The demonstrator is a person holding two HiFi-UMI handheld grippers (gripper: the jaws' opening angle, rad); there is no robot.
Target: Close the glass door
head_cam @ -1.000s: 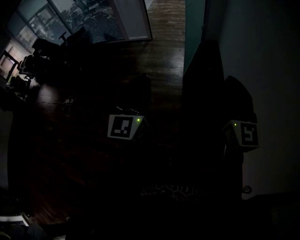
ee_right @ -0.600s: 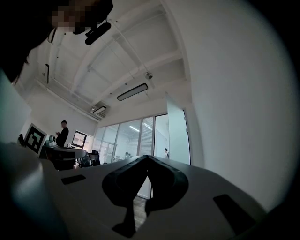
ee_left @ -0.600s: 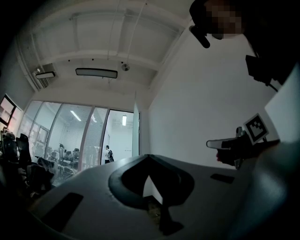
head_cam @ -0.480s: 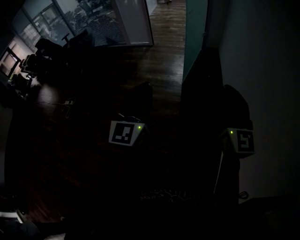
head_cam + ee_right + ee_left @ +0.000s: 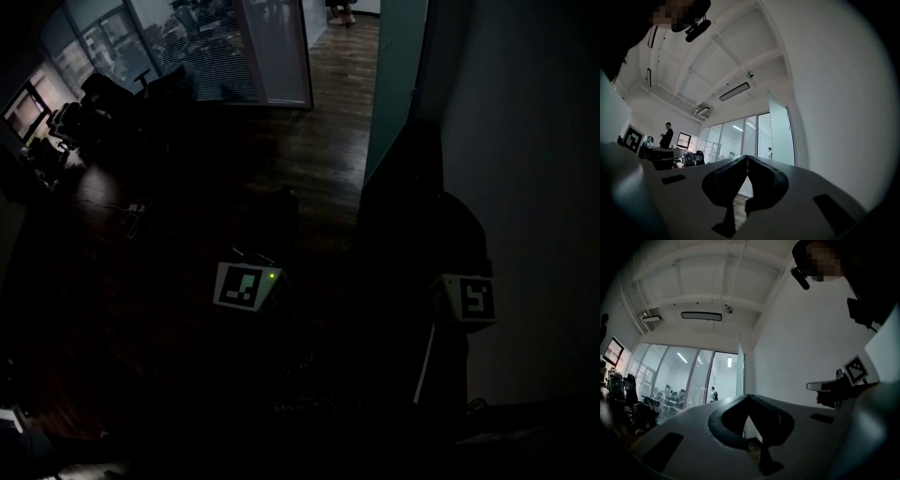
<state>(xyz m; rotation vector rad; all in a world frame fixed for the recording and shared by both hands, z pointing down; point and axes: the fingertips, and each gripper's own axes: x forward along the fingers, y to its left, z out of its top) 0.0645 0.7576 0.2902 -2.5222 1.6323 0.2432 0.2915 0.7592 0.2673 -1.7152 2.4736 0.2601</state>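
Before one glass door [image 5: 780,136], two grippers (left gripper [image 5: 747,396], right gripper [image 5: 747,157]), fingers together on nothing.

Very dark view looking steeply down at a wooden floor [image 5: 323,122]. The left gripper [image 5: 279,206] is a dim shape at centre, with a white marker cube [image 5: 242,287]. The right gripper [image 5: 459,225] is at right, beside a pale wall [image 5: 534,141]. A teal glass door [image 5: 396,84] stands at top centre, office chairs [image 5: 112,94] upper left.

White wall [image 5: 834,93], dark plank floor [image 5: 323,122]
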